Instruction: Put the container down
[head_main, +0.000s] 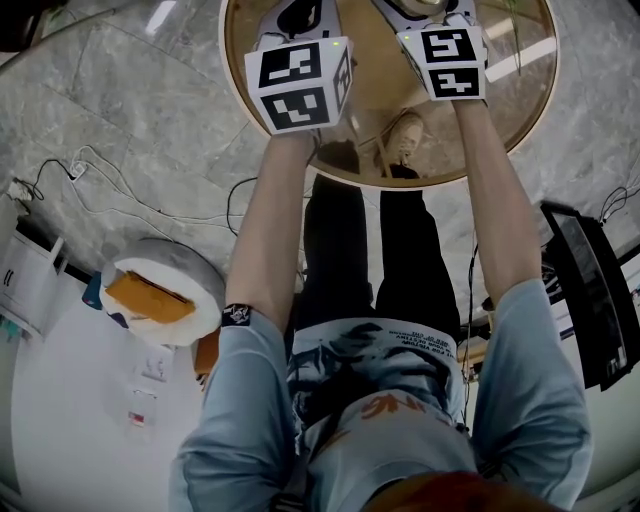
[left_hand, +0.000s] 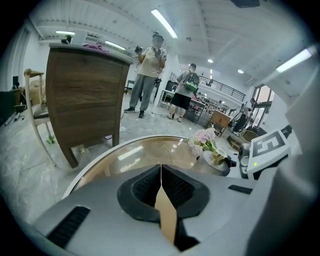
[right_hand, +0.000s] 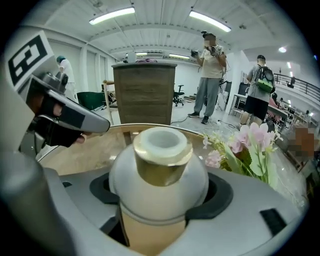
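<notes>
The container (right_hand: 160, 172) is a white rounded jar with a gold collar and an open white neck. It fills the middle of the right gripper view, and my right gripper (right_hand: 161, 200) is shut on its body, neck pointing away from the camera. Beneath it lies the round glass-topped table (right_hand: 82, 150); whether the jar touches it is hidden. My left gripper (left_hand: 161, 186) is shut, its black pads (left_hand: 145, 190) pressed together on nothing, over the same table (left_hand: 125, 157). In the head view only both marker cubes (head_main: 300, 80) (head_main: 450, 60) show above the table (head_main: 525, 110).
A vase of pink flowers (left_hand: 206, 145) (right_hand: 250, 145) stands on the table to the right. Beyond the table are a tall wooden cabinet (left_hand: 87, 100), a chair (left_hand: 37, 115) and standing people (left_hand: 150, 70). Cables (head_main: 150, 195) and a round white stool (head_main: 165, 290) are on the floor at left.
</notes>
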